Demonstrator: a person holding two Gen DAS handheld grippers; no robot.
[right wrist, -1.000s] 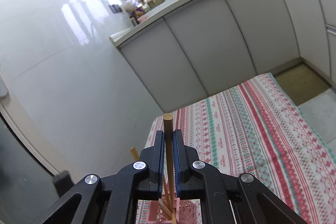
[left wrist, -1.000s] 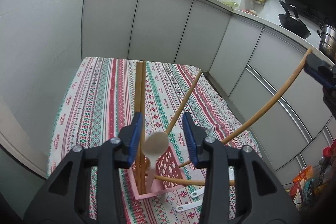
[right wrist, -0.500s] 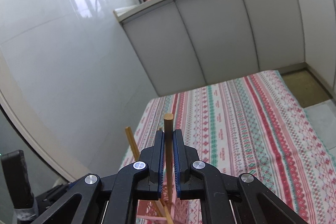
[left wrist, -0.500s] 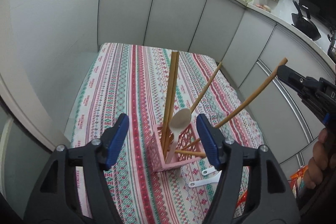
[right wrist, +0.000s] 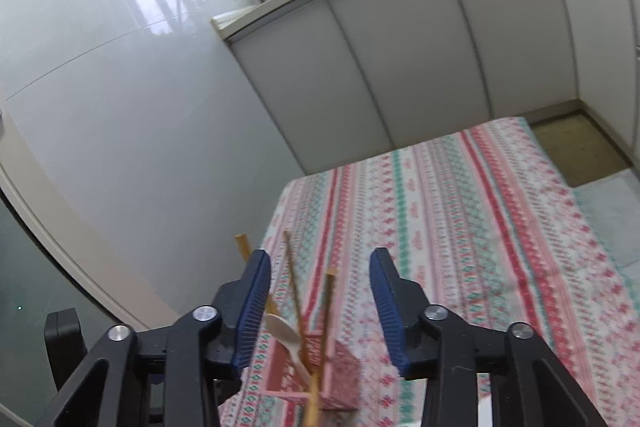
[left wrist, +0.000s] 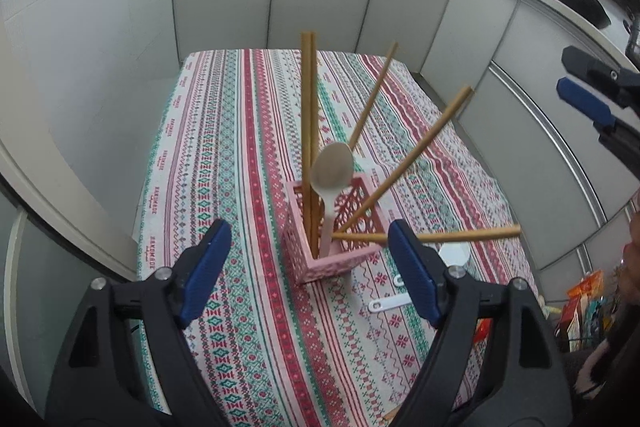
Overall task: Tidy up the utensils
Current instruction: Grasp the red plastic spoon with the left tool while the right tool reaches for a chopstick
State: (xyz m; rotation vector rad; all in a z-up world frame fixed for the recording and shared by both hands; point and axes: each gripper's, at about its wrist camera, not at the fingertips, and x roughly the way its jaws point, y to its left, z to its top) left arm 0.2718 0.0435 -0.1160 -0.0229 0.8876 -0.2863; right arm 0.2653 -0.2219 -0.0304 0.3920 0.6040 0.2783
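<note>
Left wrist view: our left claw (left wrist: 308, 267) has just been opening, nothing between its jaws. The pink holder (left wrist: 334, 227) stands ahead near the counter's (left wrist: 224, 155) right edge. Two white spoons (left wrist: 404, 291) lie beside it, handles toward us. Our right claw (right wrist: 320, 301), released, has just been opening.

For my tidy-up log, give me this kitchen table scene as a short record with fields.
surface: table under a striped tablecloth
holder: pink basket, upright
in holder: chopsticks and a white spoon
outside holder: white utensils lying beside it
left gripper: open, empty
right gripper: just opened, nothing between the pads
</note>
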